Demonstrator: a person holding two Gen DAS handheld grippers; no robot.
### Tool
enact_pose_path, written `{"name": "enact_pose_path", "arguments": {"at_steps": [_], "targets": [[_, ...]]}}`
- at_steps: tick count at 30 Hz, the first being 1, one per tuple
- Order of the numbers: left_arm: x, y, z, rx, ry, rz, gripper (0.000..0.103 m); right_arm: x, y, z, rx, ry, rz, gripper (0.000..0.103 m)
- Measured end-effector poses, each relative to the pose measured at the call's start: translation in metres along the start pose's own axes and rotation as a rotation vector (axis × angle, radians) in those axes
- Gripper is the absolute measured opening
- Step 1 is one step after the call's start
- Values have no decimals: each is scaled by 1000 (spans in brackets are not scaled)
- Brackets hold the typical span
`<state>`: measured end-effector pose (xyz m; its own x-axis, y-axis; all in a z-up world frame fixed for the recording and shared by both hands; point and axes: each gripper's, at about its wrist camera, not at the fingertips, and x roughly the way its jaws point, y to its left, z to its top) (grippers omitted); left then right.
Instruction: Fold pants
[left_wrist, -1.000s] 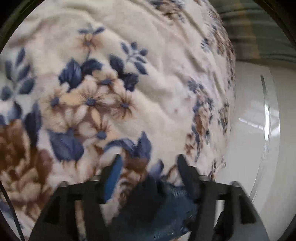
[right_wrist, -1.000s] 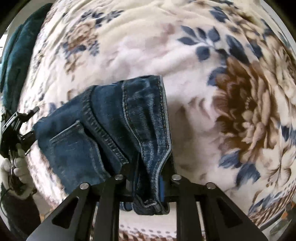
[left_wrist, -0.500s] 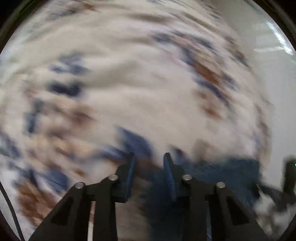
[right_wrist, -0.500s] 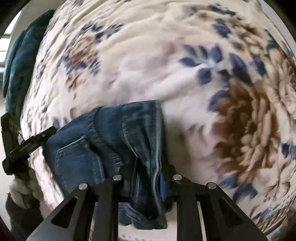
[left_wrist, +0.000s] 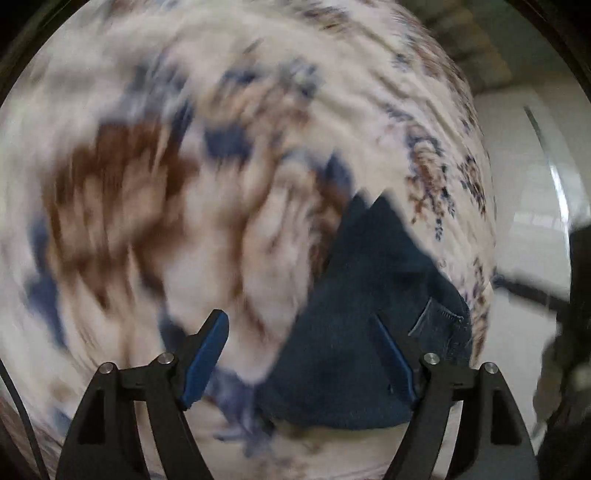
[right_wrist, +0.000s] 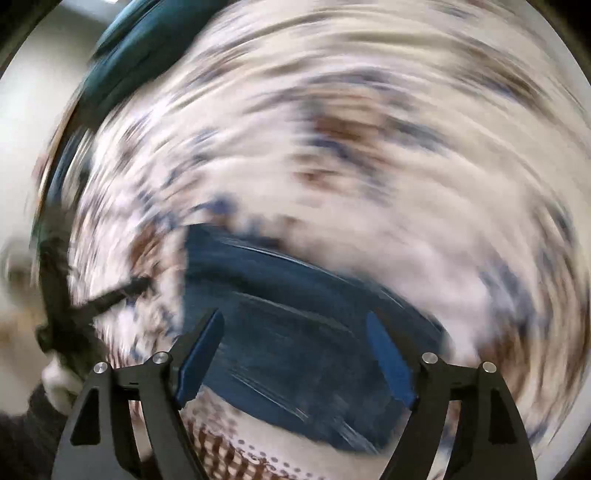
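Jaws of left gripper (left_wrist: 299, 354) and right gripper (right_wrist: 293, 356) now spread apart, denim no longer clamped as a second ago. Folded pants (right_wrist: 295, 332) released low in frame onto floral blanket (left_wrist: 147, 184). Both views blurred; fold likely finished.

One pair of folded denim pants (left_wrist: 362, 325) lies on one floral blanket (left_wrist: 155, 206), near its edge. Two grippers: the left gripper (left_wrist: 303, 354) and the right gripper (right_wrist: 295, 354). Possibly one dark teal cloth (right_wrist: 125, 62) at the blanket's far corner, though blur obscures it.
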<state>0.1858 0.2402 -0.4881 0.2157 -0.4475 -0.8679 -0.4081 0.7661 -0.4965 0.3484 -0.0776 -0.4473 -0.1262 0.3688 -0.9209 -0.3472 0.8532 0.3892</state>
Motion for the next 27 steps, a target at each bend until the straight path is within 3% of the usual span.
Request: {"name": "enact_pose_path", "arguments": {"at_steps": [3, 6, 7, 8, 9, 10, 11, 14, 16, 18, 19, 20, 22, 25, 27], "targets": [[27, 18, -19, -134, 10, -69, 77, 54, 49, 57, -192, 124, 10, 82], [34, 23, -27, -148, -9, -95, 77, 109, 75, 89, -269, 275, -3, 79], [35, 22, -28, -131, -16, -92, 77, 123, 81, 94, -313, 321, -22, 72], [37, 20, -28, -113, -13, -83, 77, 137, 89, 91, -388, 368, -70, 39], [37, 19, -28, -103, -6, -76, 77, 150, 99, 87, -467, 411, -128, 35], [38, 19, -28, -90, -5, -76, 77, 151, 100, 87, -458, 394, -146, 33], [38, 19, -29, -84, -10, -81, 78, 153, 99, 91, -416, 390, -154, 27], [39, 18, -30, -74, -11, -94, 79, 149, 62, 105, -117, 332, -105, 17], [39, 16, -31, -62, -4, -91, 79, 150, 20, 104, 151, 308, -7, 16], [37, 18, -33, -56, 8, -94, 79, 152, -8, 97, 336, 287, 65, 16], [36, 20, -35, -55, 17, -95, 79, 151, -15, 95, 378, 275, 80, 15], [37, 22, -37, -57, 30, -92, 79, 148, -23, 94, 421, 257, 90, 5], [33, 27, -42, -78, 49, -106, 79, 136, -33, 97, 442, 213, 73, 5], [28, 27, -41, -87, 52, -106, 79, 115, -17, 109, 264, 229, 108, 14], [26, 23, -40, -64, 40, -94, 79, 109, 11, 109, 94, 258, 43, 54]]}}
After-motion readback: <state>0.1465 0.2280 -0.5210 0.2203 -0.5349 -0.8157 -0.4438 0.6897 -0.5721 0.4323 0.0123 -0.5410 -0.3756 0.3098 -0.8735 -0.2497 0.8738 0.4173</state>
